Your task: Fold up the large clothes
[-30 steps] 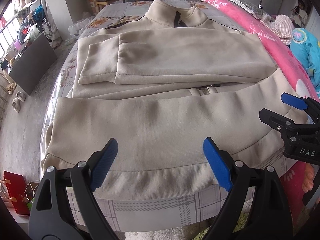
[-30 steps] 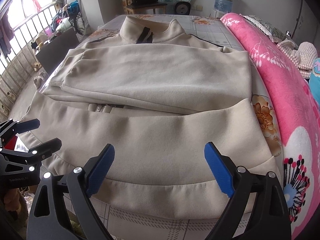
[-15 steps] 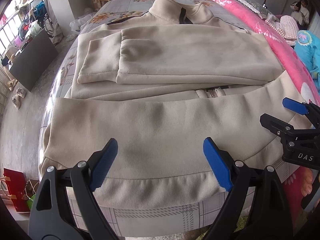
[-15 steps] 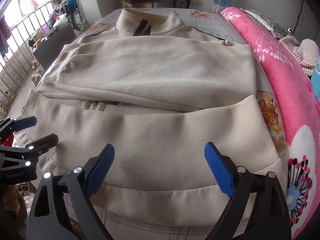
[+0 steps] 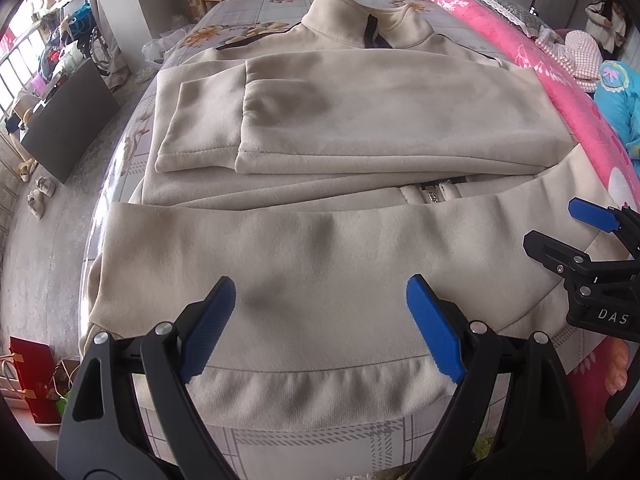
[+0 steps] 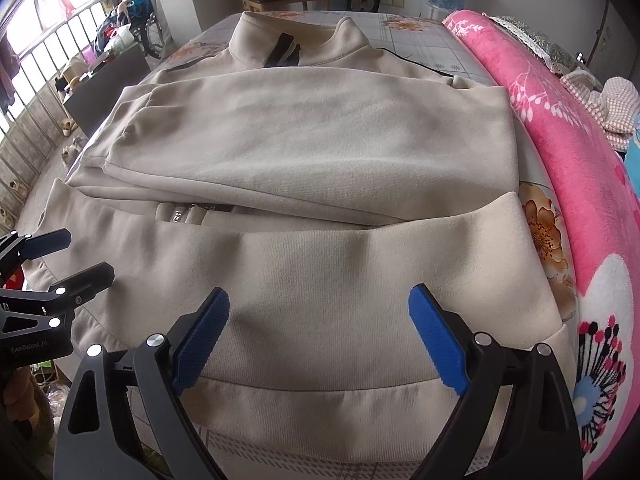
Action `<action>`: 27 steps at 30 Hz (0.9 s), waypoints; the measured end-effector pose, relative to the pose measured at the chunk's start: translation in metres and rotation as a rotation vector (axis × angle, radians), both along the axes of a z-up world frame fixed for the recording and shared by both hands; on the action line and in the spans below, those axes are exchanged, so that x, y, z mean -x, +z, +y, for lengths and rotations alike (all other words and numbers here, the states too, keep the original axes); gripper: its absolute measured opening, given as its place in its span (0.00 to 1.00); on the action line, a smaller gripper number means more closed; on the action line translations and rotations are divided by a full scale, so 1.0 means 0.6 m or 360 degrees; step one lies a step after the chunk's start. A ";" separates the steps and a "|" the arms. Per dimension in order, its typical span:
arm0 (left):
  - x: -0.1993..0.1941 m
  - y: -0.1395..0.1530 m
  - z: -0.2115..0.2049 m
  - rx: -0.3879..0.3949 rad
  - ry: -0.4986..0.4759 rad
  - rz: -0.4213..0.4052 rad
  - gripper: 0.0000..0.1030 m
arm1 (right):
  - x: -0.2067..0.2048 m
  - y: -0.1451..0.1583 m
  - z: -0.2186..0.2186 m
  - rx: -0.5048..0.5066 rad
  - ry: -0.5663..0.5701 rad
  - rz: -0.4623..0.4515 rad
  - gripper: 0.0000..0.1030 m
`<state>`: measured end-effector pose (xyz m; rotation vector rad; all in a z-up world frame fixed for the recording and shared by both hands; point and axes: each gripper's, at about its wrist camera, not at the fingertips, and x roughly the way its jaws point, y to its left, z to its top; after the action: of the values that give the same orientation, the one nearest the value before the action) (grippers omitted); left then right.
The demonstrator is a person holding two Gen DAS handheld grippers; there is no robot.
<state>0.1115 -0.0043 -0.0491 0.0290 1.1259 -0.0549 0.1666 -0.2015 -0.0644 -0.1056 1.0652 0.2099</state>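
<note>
While both tongs hang wide open with nothing in them, the left gripper [image 5: 320, 328] and the right gripper [image 6: 320, 340] sit side by side just over the near bottom edge of the beige jacket [image 5: 340, 128]. That jacket lies flat on the flowery bed sheet [image 5: 256, 32], sleeves folded across its middle, collar at the far end. Along the right side runs a pink blanket [image 6: 560, 128].

Bright daylight from left windows [image 6: 48, 40]; sharp focus, fisheye-bent edges, dark corners.

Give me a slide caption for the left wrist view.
Open left gripper over the hem of a beige jacket, sleeves folded across, on the bed.
</note>
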 end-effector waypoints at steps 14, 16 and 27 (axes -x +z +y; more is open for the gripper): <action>-0.001 0.013 -0.007 -0.0097 -0.0023 -0.0081 0.81 | -0.002 0.015 -0.006 -0.0074 0.0012 -0.0045 0.86; -0.002 0.020 -0.011 -0.0105 -0.0040 -0.0108 0.81 | -0.004 0.023 -0.007 -0.0096 0.0020 -0.0063 0.86; -0.020 0.074 -0.011 -0.0076 -0.0174 -0.0254 0.81 | -0.030 0.055 -0.003 -0.0246 0.0013 -0.0119 0.86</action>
<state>0.1236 -0.0106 -0.0049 0.1353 0.9653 -0.1209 0.1843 -0.2031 -0.0315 0.0212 0.9711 0.2931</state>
